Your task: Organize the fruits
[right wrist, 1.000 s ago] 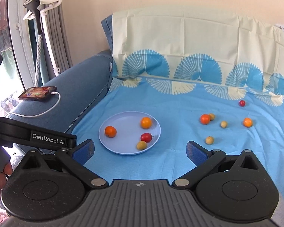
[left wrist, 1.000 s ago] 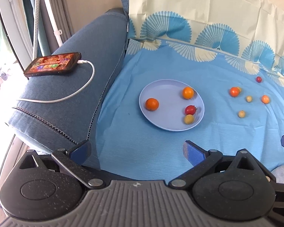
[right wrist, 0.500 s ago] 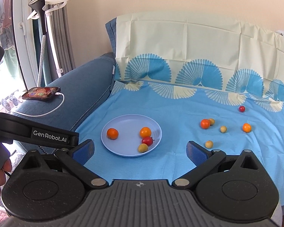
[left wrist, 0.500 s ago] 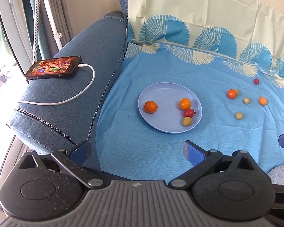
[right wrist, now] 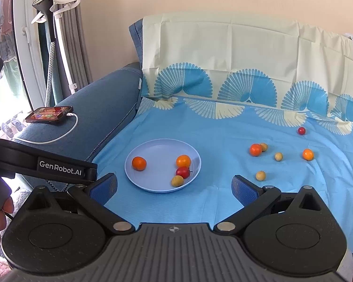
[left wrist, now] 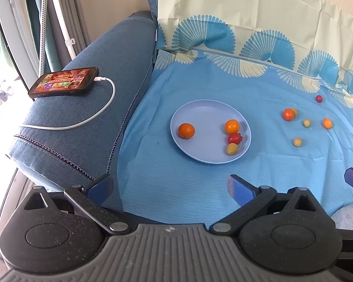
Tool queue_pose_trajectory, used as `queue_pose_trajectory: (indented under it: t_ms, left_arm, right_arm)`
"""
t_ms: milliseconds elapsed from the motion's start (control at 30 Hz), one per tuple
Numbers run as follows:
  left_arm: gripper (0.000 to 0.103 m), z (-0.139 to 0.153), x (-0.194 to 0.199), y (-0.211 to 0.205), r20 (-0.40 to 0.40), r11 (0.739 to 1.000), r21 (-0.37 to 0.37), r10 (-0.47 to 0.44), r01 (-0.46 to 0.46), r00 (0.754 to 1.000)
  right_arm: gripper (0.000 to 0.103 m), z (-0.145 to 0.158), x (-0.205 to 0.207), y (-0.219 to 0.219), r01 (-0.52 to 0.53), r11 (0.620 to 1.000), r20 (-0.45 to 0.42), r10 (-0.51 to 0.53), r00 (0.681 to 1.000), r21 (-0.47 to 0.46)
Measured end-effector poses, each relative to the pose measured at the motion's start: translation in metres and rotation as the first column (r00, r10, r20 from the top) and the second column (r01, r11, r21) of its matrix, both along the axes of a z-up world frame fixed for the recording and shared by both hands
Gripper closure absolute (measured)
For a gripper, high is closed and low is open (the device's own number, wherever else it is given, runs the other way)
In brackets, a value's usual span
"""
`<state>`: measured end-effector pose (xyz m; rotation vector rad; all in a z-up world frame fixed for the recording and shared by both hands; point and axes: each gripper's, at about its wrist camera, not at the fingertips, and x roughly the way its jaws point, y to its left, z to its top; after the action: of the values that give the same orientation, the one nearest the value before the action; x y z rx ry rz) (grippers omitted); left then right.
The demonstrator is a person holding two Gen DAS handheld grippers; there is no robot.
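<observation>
A light blue plate (left wrist: 200,112) (right wrist: 157,148) lies on the blue cloth over the sofa seat. It holds two orange fruits (left wrist: 186,130) (right wrist: 139,163), a red one (left wrist: 234,138) (right wrist: 182,172) and a yellow one (left wrist: 232,149) (right wrist: 177,180). Several small loose fruits lie on the cloth to the right: orange (left wrist: 288,114) (right wrist: 255,149), yellow (left wrist: 297,142) (right wrist: 260,175), red (left wrist: 319,98) (right wrist: 301,130). My left gripper (left wrist: 169,186) and right gripper (right wrist: 174,186) are both open and empty, held back from the plate near the seat's front edge.
A phone (left wrist: 63,82) (right wrist: 50,114) with a white charging cable (left wrist: 101,112) lies on the blue sofa armrest at left. A floor lamp stand (right wrist: 50,47) and curtains are behind it. The left gripper's body (right wrist: 42,162) shows at the right view's left edge.
Both grippers have pulled back and risen slightly, so the plate and fruits look smaller and more of the sofa back shows. The fruit lies as before.
</observation>
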<state>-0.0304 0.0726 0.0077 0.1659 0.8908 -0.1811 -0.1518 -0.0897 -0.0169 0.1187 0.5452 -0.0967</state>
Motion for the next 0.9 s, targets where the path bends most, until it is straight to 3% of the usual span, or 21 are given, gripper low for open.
queue_pose_trajectory:
  t_ms: [900]
  left_arm:
    - [0.000,-0.023,0.022,-0.034,-0.072,0.997,0.074,-0.022,0.028,0.997]
  right_arm:
    - [0.001,-0.026,0.016,-0.031,0.054,0.995,-0.042,-0.051,0.998,0.085]
